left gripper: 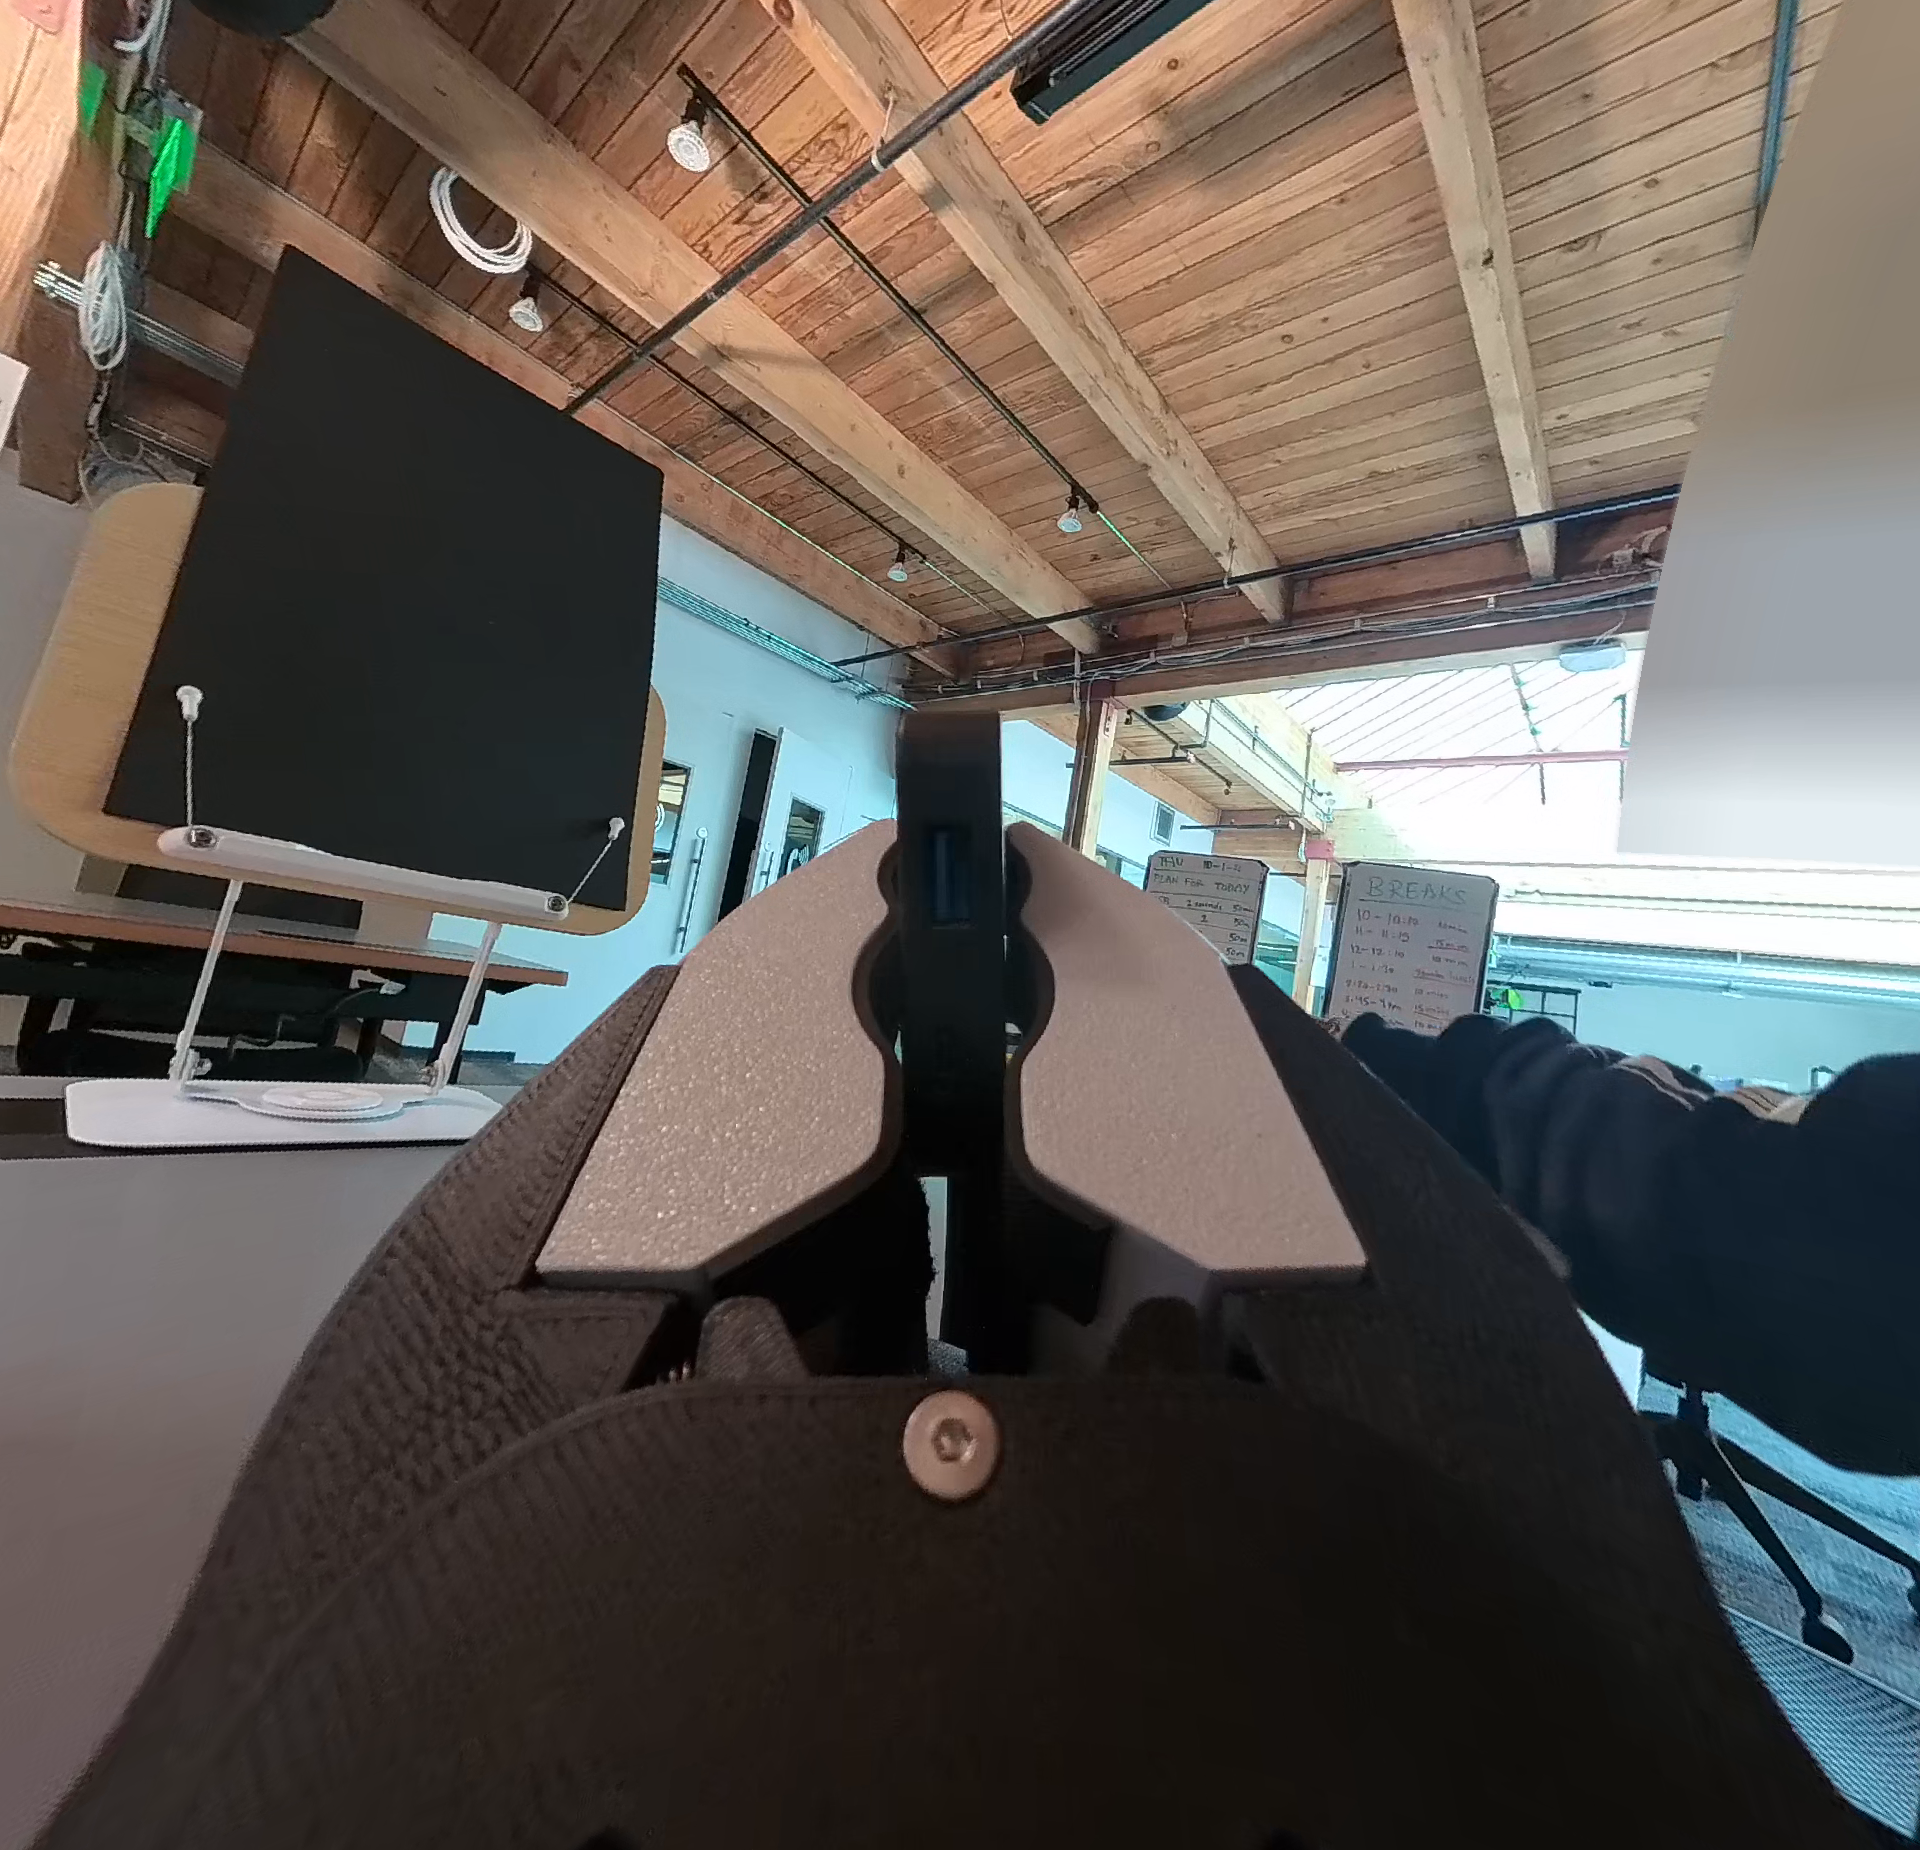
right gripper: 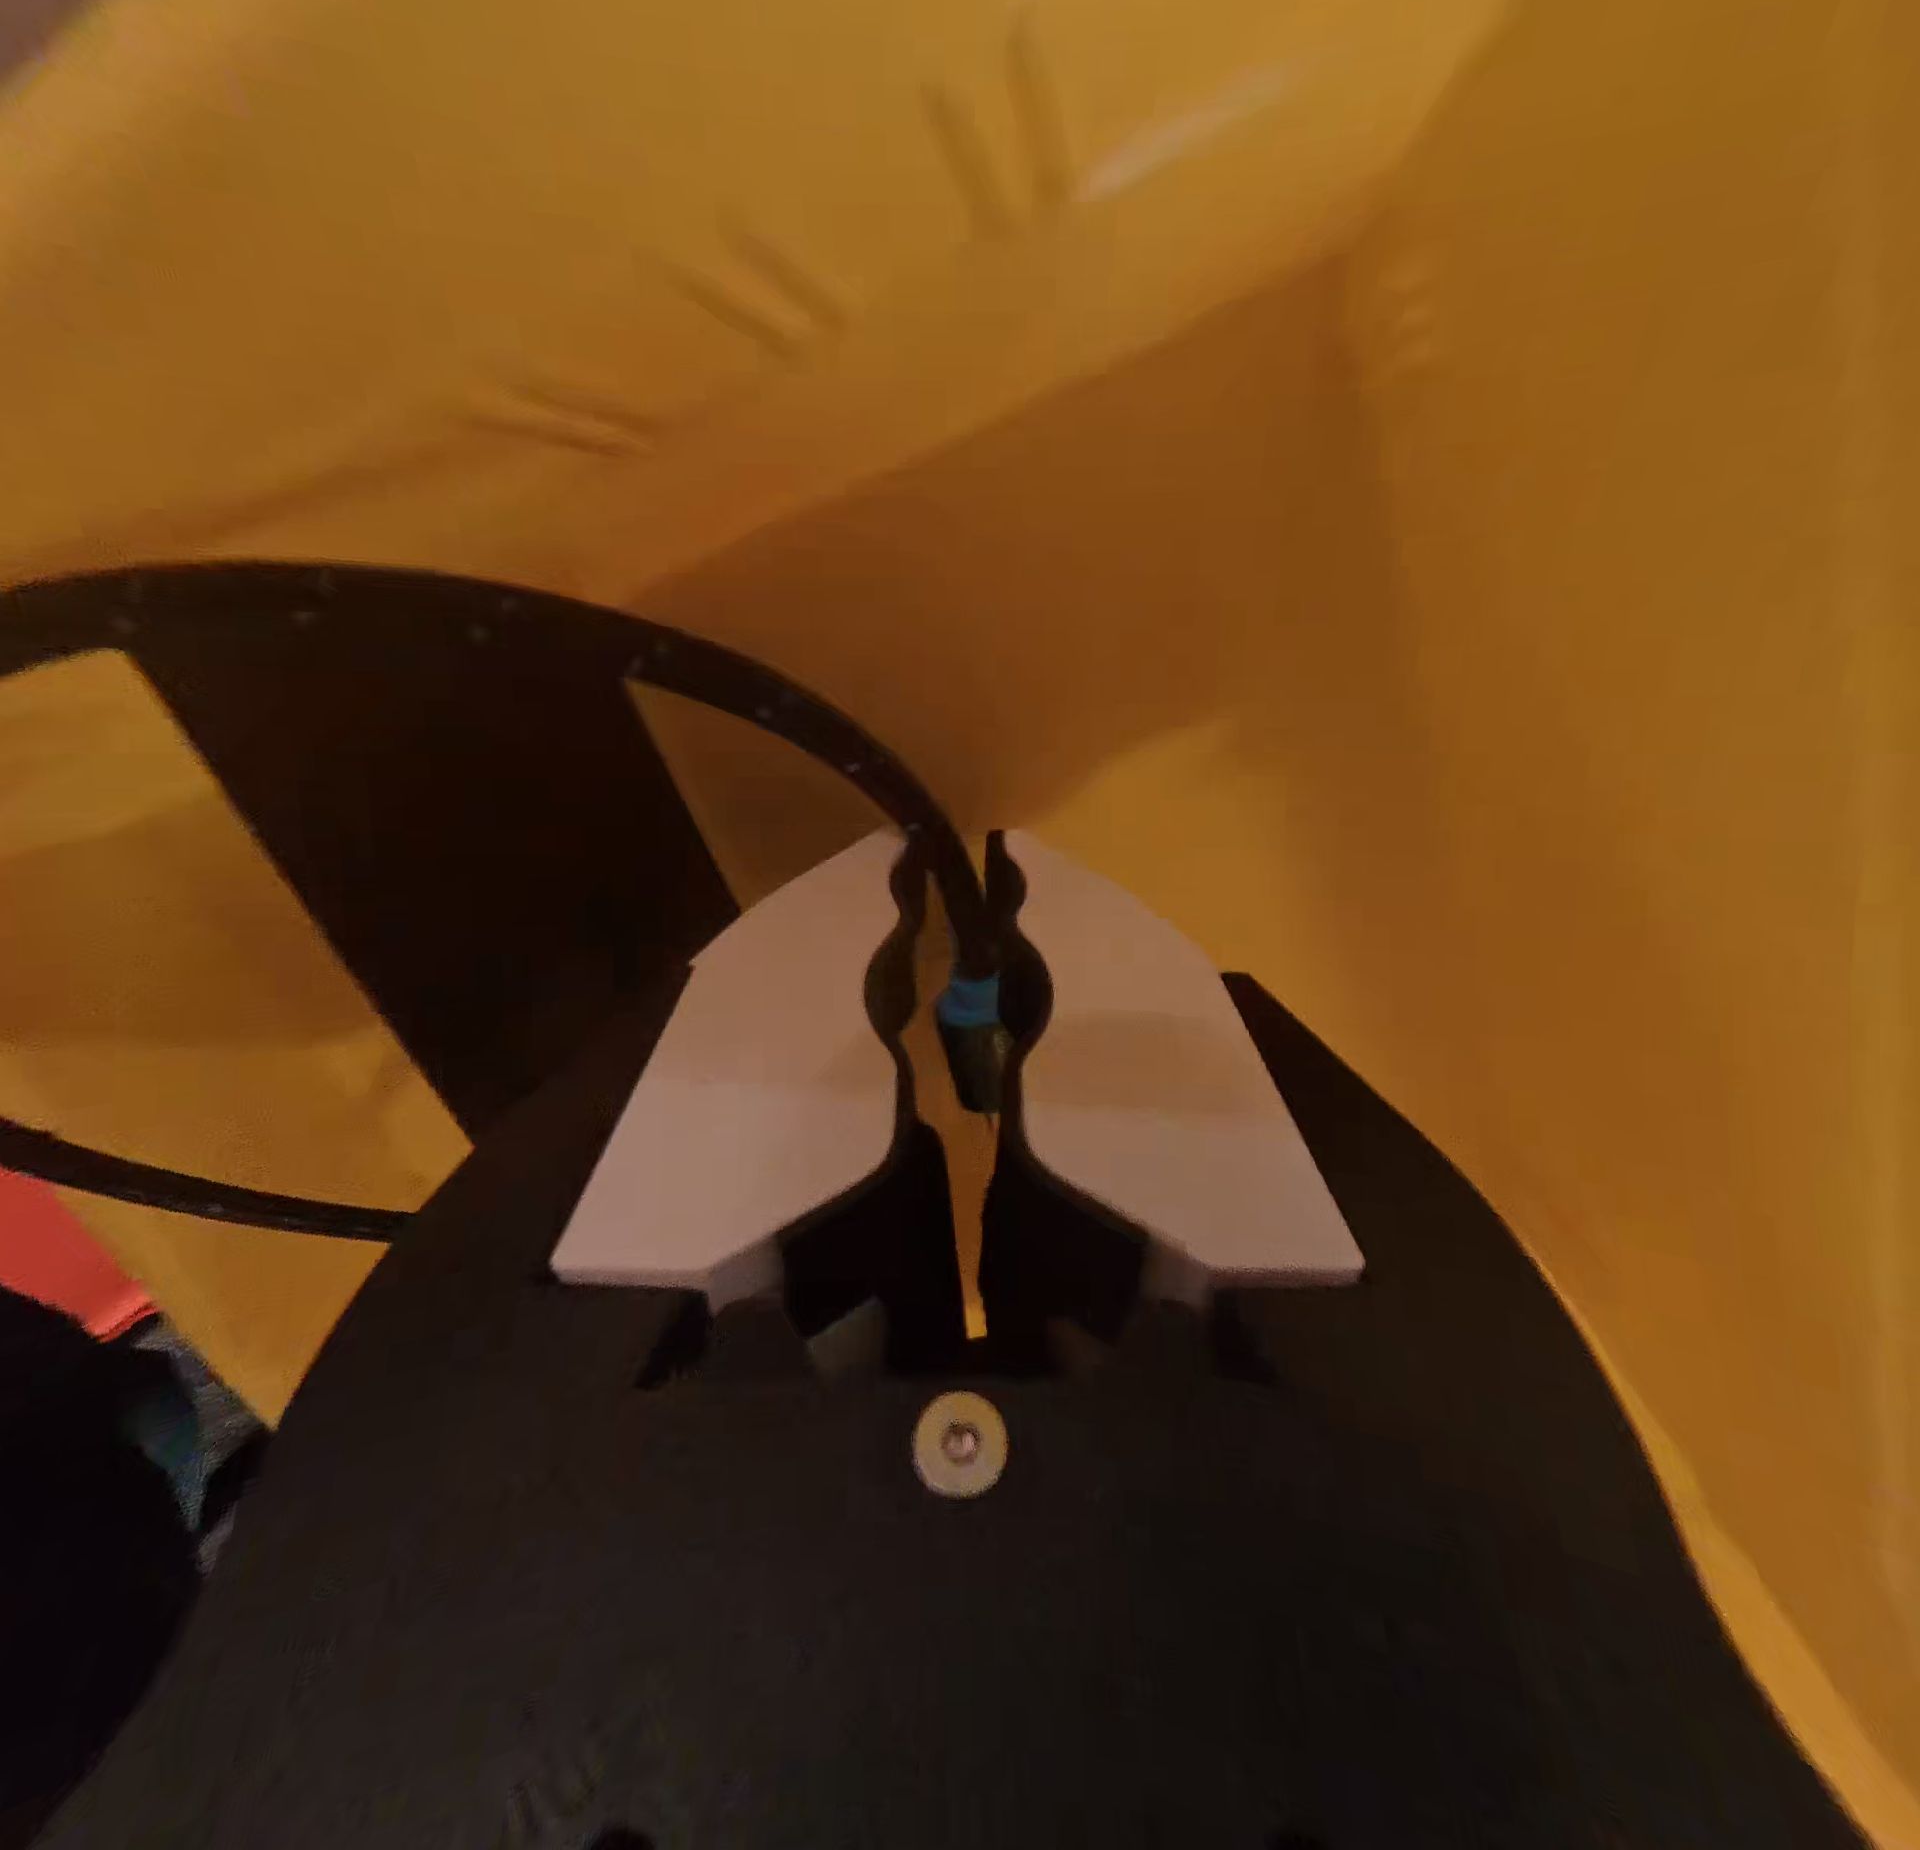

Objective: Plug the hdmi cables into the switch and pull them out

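In the left wrist view my left gripper (left gripper: 951,844) is shut on the black switch (left gripper: 951,792), a slim box held upright on edge. A blue port shows on its near side. The gripper tilts up toward the ceiling. In the right wrist view my right gripper (right gripper: 954,850) is shut on a black HDMI cable (right gripper: 971,1031) near its plug end, where a blue band wraps it. The cable arcs up and away to the left (right gripper: 665,647). Yellow fabric fills the view close behind it. The plug tip is hidden between the fingers.
A black panel (left gripper: 405,595) on a white stand (left gripper: 281,1104) sits on the grey table (left gripper: 156,1333) at left. A dark sleeve (left gripper: 1662,1208) reaches in from the right. Two whiteboards (left gripper: 1413,948) stand far back. Yellow fabric (right gripper: 1351,450) surrounds the right gripper, with a dark strap (right gripper: 416,865) at left.
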`<state>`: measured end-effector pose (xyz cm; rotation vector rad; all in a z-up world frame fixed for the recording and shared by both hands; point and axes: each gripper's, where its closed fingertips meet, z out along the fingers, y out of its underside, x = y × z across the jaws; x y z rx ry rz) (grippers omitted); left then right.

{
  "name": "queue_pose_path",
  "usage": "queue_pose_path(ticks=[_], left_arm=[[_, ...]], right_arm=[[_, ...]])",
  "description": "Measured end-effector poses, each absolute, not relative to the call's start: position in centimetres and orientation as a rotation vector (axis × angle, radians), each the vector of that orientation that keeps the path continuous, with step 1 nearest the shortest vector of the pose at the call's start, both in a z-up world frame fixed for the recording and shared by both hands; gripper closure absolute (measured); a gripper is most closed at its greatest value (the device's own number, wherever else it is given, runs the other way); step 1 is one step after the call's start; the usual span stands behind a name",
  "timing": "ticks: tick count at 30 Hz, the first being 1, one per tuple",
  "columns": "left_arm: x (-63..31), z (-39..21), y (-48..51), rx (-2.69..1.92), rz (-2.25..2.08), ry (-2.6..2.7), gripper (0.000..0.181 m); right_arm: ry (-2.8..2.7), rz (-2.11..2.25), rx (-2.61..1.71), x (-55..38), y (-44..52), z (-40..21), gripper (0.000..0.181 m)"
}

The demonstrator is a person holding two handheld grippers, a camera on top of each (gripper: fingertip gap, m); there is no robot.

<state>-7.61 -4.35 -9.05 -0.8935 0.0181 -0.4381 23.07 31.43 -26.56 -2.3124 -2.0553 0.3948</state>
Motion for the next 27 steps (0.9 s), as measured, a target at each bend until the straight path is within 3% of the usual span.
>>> queue_pose_path(ticks=[6,10,15,27], left_arm=[[-7.4,-9.1,-4.2,-0.900,-0.426,0.027,0.168],[-7.2,-9.0,-4.3,-0.899,-0.421,0.040,0.168],[-6.9,-9.0,-4.3,-0.899,-0.426,0.056,0.168],[-6.8,-9.0,-4.2,-0.906,-0.423,0.060,0.168]], right_arm=[[-1.716,-0.231,-2.221,26.2,34.3,-18.0,0.173],[-1.564,-0.647,-2.318,30.7,30.0,-14.5,0.174],[-1.671,-0.592,-2.516,32.7,24.4,-19.1,0.171],[-1.800,-0.308,-2.720,31.6,23.0,-26.8,0.174]])
